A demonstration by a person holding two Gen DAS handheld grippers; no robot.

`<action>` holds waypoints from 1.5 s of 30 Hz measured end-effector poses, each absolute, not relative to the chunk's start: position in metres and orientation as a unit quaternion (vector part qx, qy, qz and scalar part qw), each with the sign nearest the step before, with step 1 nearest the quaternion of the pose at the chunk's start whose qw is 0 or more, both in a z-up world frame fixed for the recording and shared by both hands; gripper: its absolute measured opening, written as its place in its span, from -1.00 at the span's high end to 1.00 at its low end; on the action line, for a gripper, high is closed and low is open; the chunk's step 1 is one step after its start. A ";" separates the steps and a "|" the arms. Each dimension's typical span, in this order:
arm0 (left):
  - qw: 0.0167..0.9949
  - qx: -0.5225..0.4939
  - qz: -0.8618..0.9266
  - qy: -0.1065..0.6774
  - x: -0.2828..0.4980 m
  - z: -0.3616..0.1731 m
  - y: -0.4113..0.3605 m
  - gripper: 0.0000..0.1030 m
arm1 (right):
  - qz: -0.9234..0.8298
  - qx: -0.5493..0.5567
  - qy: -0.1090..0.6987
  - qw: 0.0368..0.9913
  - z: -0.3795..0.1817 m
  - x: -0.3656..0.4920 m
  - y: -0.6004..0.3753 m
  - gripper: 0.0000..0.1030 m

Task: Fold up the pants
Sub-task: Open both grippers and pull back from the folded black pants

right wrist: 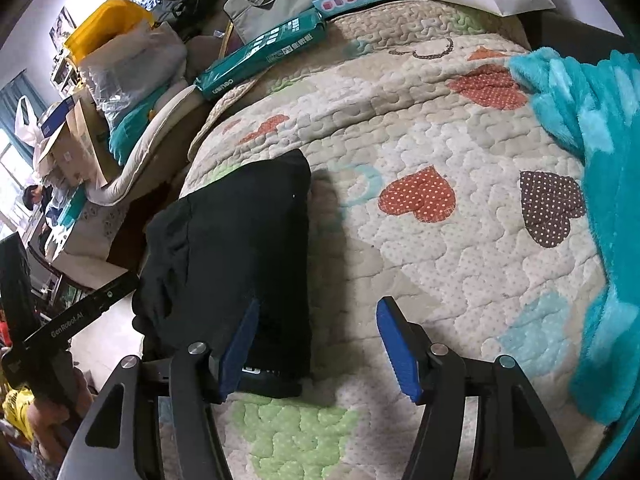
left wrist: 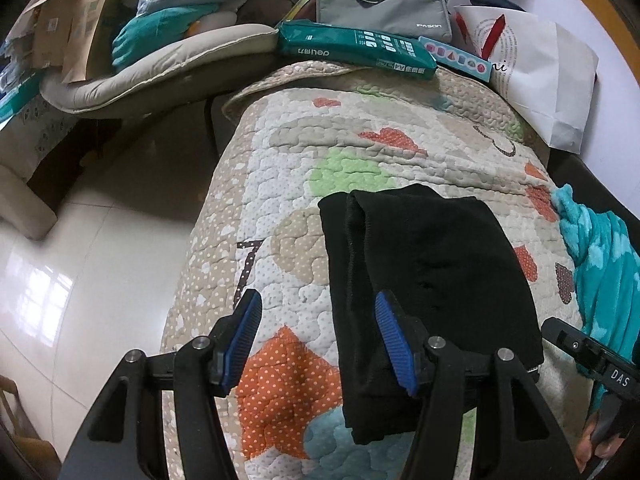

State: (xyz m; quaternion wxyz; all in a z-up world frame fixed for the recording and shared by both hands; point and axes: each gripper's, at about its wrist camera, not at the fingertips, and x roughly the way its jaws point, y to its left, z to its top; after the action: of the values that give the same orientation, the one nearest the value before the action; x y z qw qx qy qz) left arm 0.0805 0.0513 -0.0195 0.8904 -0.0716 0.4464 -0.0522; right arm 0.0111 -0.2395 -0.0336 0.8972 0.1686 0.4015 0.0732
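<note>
The black, soft-knit pants [left wrist: 432, 280] lay folded into a compact rectangle on the quilted patchwork bedspread [left wrist: 288, 184], near the bed's left edge, with one narrow folded layer showing along their left side. In the right wrist view the same pants [right wrist: 240, 248] sat left of centre on the bedspread [right wrist: 420, 264].

The left hand-held gripper [left wrist: 318, 344] hung just above the near end of the pants with its blue-padded jaws spread wide and nothing between them; its right pad [left wrist: 394, 344] stood over the black cloth, the left pad [left wrist: 242, 340] over bare quilt. The right hand-held gripper [right wrist: 320, 348] was likewise spread apart and empty, its left pad [right wrist: 238, 352] in front of the near right corner of the pants, its right pad [right wrist: 398, 350] over the quilt. Whether either pad touched the cloth could not be told.

A fluffy turquoise blanket [right wrist: 600, 184] lay bunched along the right side of the bed. At the far end lay a teal wrapped ream of paper [left wrist: 356, 46], a grey fabric laptop bag [left wrist: 382, 0], a long light-blue box with coloured shapes [left wrist: 456, 58] and a white paper bag [left wrist: 536, 72]. To the left, beyond the glossy tiled floor [left wrist: 92, 264], a beige cushion [left wrist: 160, 68] carried a clear plastic bag [right wrist: 132, 68] with pale contents, and a yellow bin [right wrist: 108, 20] sat behind it; what the bin held was not visible.
</note>
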 end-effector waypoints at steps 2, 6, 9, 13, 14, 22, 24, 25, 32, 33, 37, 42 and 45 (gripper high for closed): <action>0.891 -0.071 -0.052 0.446 0.081 -0.019 0.051 -0.14 | 0.071 0.170 0.401 0.898 -0.033 0.010 -0.240 -0.30; 0.890 -0.072 -0.053 0.447 0.081 -0.020 0.052 -0.14 | 0.070 0.172 0.402 0.897 -0.034 0.010 -0.240 -0.31; 0.890 -0.073 -0.053 0.447 0.081 -0.020 0.052 -0.14 | 0.068 0.172 0.402 0.897 -0.034 0.009 -0.240 -0.31; 0.891 -0.081 -0.053 0.444 0.080 -0.018 0.055 -0.14 | 0.053 0.168 0.396 0.901 -0.028 0.004 -0.241 -0.31; 0.891 -0.087 -0.054 0.442 0.080 -0.016 0.056 -0.14 | 0.046 0.170 0.390 0.904 -0.024 0.001 -0.243 -0.31; 0.949 -0.083 -0.015 0.305 0.051 0.026 0.050 -0.44 | -0.009 0.149 0.320 0.936 0.016 -0.058 -0.267 -0.42; 0.964 -0.079 -0.015 0.252 0.038 0.039 0.047 -0.56 | -0.023 0.147 0.309 0.939 0.020 -0.069 -0.276 -0.44; 0.972 -0.074 -0.020 0.224 0.031 0.045 0.046 -0.72 | -0.027 0.151 0.306 0.940 0.023 -0.071 -0.279 -0.45; 0.992 -0.026 -0.058 0.107 -0.002 0.068 0.034 -1.00 | -0.068 0.082 0.275 0.956 0.033 -0.082 -0.264 -0.56; 0.992 -0.017 -0.052 0.112 -0.001 0.067 0.032 -1.00 | -0.073 0.063 0.269 0.958 0.034 -0.083 -0.258 -0.65; 0.982 0.012 -0.037 0.186 0.016 0.059 0.030 -1.00 | -0.068 0.004 0.265 0.962 0.035 -0.079 -0.231 -0.81; 0.956 -0.069 -0.042 0.281 0.038 0.038 0.058 -1.00 | -0.022 -0.004 0.290 0.957 0.044 -0.059 -0.218 -0.81; 0.935 -0.125 -0.028 0.332 0.051 0.023 0.079 -1.00 | 0.010 0.017 0.307 0.952 0.051 -0.040 -0.219 -0.81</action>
State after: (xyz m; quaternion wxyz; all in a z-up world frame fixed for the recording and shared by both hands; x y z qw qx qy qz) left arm 0.0509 0.0795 0.0225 0.9346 -0.1254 0.3317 -0.0277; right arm -0.0398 -0.2191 0.0509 0.9515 0.0173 0.3070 0.0097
